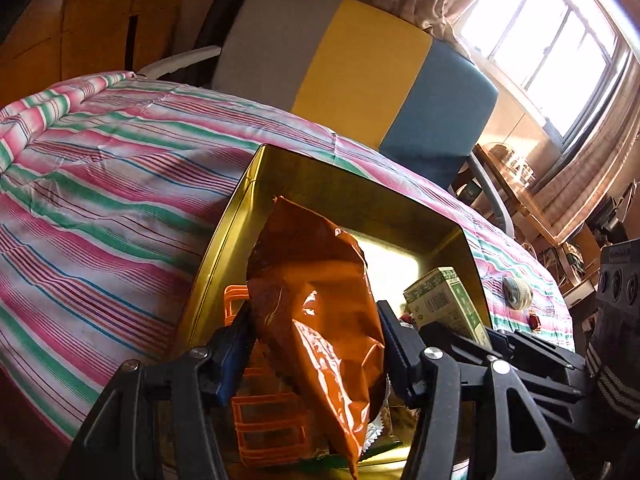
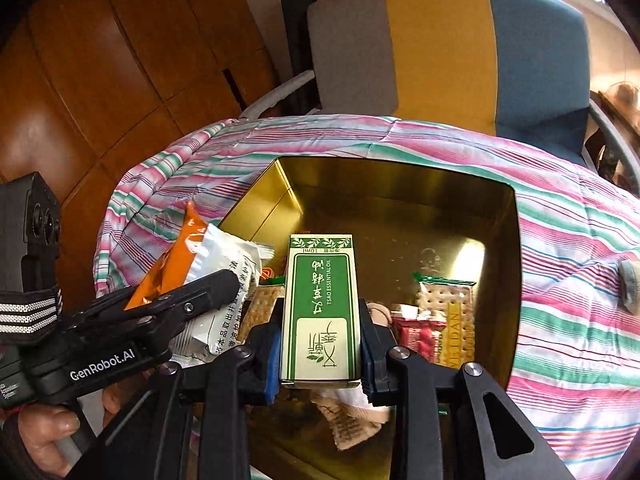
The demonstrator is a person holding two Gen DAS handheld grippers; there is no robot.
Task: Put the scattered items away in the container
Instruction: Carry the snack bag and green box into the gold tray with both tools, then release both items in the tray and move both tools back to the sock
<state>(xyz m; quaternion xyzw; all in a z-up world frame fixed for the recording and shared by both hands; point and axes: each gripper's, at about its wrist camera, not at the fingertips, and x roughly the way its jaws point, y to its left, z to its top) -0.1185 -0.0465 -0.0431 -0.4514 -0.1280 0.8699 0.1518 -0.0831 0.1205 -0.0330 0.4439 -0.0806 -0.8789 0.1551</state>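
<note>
A gold metal tin (image 1: 224, 248) (image 2: 400, 184) sits open on a striped bedcover. My left gripper (image 1: 316, 320) is shut on an orange foil snack bag (image 1: 316, 304) and holds it over the tin's near left part; the bag also shows in the right wrist view (image 2: 176, 264). My right gripper (image 2: 320, 320) is shut on a green and cream essential-oil box (image 2: 320, 304), held above the tin; the box also shows in the left wrist view (image 1: 444, 300). Cracker packets (image 2: 452, 312), a red packet (image 2: 416, 332) and an orange plastic basket (image 1: 264, 424) lie inside the tin.
The striped bedcover (image 1: 100, 200) (image 2: 580, 280) surrounds the tin. A small grey round object (image 1: 518, 294) and a tiny red item (image 1: 534, 322) lie on it right of the tin. A grey, yellow and blue chair (image 2: 440, 52) stands behind. Wooden cupboards (image 2: 100, 80) are at left.
</note>
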